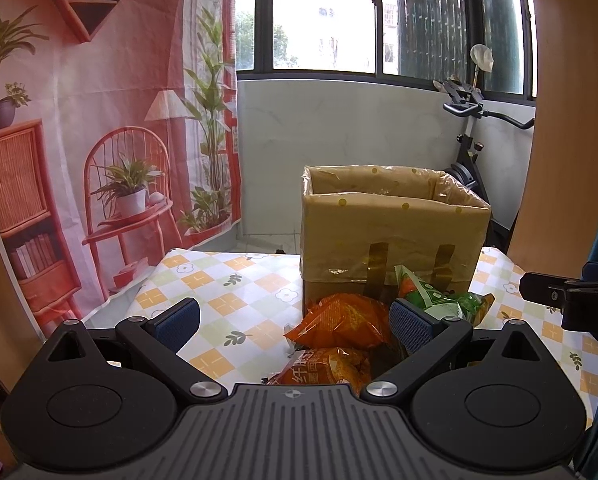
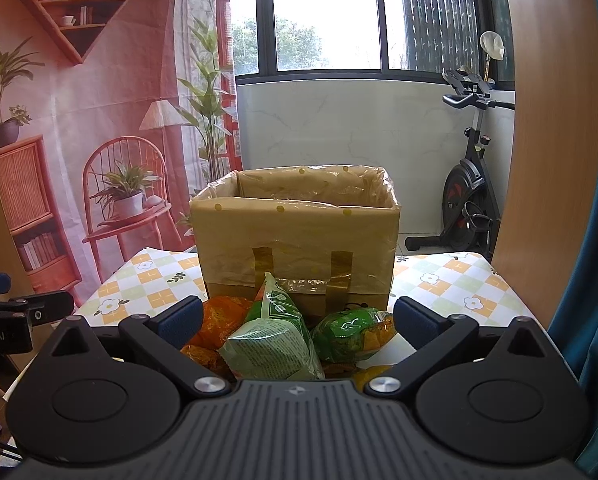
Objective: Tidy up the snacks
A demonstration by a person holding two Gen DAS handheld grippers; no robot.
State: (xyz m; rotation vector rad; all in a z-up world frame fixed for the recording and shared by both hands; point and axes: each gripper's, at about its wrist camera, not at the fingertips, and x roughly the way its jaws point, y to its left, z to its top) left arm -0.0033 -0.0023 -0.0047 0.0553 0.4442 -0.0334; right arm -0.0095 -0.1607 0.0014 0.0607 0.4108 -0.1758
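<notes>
A: On the table with the checked floral cloth (image 1: 235,280), what stands where?

B: A cardboard box (image 1: 391,232) lined with a clear plastic bag stands open-topped near the far edge, strips of brown tape running down its front. The snack bags lie heaped against its near face.

A: Which bags does the left wrist view show?

B: Two orange snack bags (image 1: 341,322), one nearer the camera with printed characters, and to their right a green and white snack bag (image 1: 431,296) leaning on the box.

A: And the left gripper (image 1: 295,322)?

B: Its two blue-padded fingers (image 1: 179,318) stand wide apart and hold nothing. The right pad sits in front of the green bag; whether it touches cannot be told.

A: What about the right wrist view?

B: The box (image 2: 295,236) fills the middle. In front, a pale green triangular bag (image 2: 275,340) points upward, a darker green bag (image 2: 353,334) lies beside it on the right, and an orange bag (image 2: 219,318) lies on the left.

A: The right gripper (image 2: 299,322)?

B: Fingers spread, empty, hovering low with the heap between them.

A: Anything behind?

B: A printed backdrop (image 2: 99,120) of shelves and plants, a window, and an exercise bike (image 2: 467,200).
</notes>
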